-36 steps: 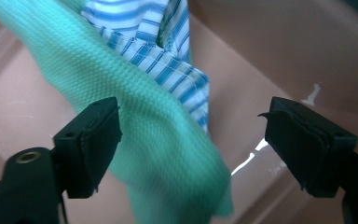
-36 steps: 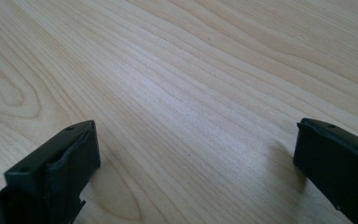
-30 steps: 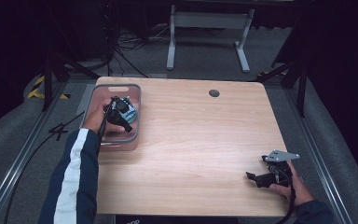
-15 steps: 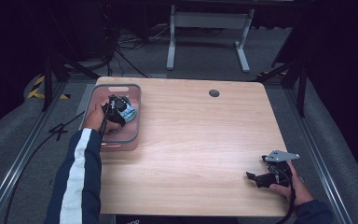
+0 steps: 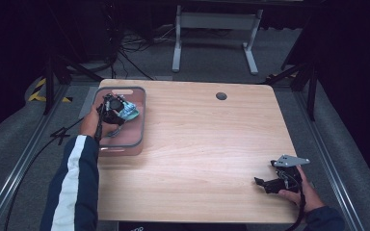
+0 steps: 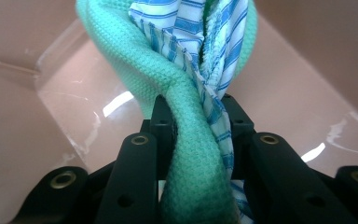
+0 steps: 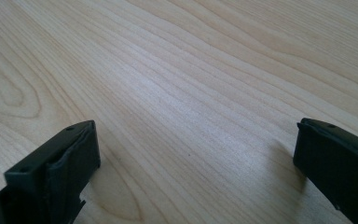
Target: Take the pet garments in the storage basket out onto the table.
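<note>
A clear pinkish bin (image 5: 137,126) stands at the table's left edge. Inside it my left gripper (image 5: 112,109) is shut on a bunch of cloths (image 5: 128,112): a mint-green waffle-weave cloth (image 6: 177,116) and a blue-and-white striped cloth (image 6: 216,56), both squeezed between the black jaws. The cloths hang up out of the jaws, with the bin's floor (image 6: 289,102) behind them. My right gripper (image 5: 265,183) rests low at the table's front right corner. In the right gripper view its jaws (image 7: 196,163) stand wide apart over bare wood with nothing between them.
The wooden table (image 5: 207,144) has a dark cable hole (image 5: 221,96) near its far edge. A grey desk frame (image 5: 212,29) and cables lie on the floor beyond. Metal rails run along both sides of the table.
The left gripper has shifted slightly inside the bin with the cloths held. The right gripper has stayed where it was.
</note>
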Demonstrator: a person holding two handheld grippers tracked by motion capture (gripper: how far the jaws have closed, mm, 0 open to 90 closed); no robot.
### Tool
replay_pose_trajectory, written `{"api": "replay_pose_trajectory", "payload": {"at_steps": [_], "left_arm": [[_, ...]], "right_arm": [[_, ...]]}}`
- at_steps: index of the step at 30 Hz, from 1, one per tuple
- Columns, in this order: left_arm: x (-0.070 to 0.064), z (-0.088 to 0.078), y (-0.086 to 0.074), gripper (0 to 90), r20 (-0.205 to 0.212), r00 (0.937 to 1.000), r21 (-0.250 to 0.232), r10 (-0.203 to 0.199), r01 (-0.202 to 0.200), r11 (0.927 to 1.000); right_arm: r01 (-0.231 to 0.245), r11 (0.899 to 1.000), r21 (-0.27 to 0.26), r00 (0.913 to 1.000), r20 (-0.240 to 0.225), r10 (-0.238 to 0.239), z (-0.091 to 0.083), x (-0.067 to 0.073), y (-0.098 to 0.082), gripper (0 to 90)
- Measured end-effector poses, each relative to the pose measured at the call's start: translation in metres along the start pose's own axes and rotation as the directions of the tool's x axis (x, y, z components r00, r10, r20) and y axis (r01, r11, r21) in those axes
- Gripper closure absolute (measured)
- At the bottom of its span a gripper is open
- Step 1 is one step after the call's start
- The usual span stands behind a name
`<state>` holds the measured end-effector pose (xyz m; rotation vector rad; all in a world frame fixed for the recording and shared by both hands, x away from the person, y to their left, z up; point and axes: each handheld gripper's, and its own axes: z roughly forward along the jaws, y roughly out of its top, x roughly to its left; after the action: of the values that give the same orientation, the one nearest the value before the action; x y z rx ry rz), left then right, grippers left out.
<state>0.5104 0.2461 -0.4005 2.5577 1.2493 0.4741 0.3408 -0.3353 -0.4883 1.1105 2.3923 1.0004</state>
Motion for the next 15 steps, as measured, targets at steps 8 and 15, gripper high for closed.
{"api": "replay_pose_trajectory", "payload": {"at_steps": [8,15], "left_arm": [[0.005,-0.027,-0.010,72.2,0.008,0.9994,-0.118,-0.035,0.036,0.9924],[0.004,-0.052,-0.015,72.2,0.018,0.9987,-0.219,-0.047,0.050,0.9744]], "right_arm": [[0.000,1.000,0.000,1.0000,0.000,0.000,0.000,0.000,0.000,0.7],[-0.001,1.000,0.000,1.0000,0.001,0.001,0.000,0.000,0.000,0.7]]}}
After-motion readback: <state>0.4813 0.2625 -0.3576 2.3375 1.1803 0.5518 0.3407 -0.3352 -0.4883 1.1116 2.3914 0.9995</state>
